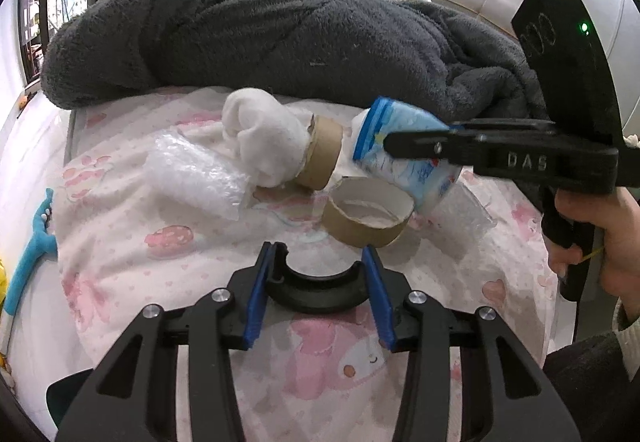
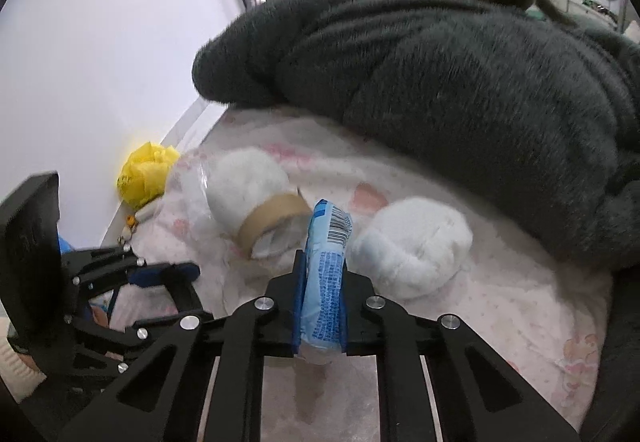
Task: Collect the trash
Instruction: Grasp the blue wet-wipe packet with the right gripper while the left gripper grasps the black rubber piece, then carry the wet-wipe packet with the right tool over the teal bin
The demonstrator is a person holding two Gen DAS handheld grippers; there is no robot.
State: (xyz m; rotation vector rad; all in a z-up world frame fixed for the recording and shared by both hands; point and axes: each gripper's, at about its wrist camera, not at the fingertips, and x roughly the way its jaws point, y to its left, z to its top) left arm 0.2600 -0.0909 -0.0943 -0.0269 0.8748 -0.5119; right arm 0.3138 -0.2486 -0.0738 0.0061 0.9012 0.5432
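Blue pads on your left tongs (image 1: 320, 262) stand apart with nothing between them, hovering over the pink-printed bed sheet (image 1: 132, 282) just near of a short cardboard ring (image 1: 366, 220). Farther off lie a cardboard tube (image 1: 322, 158) stuffed with white tissue (image 1: 264, 140) and, to its left, a wad of bubble wrap (image 1: 196, 176). Your right tongs (image 1: 390, 140) reach in from the right, clamped on a blue-and-white wrapper (image 1: 404, 154).

From the right wrist, your right tongs pinch that wrapper upright. A white tissue ball (image 2: 412, 252) lies right of it; a grey blanket (image 2: 440, 82) lies beyond.
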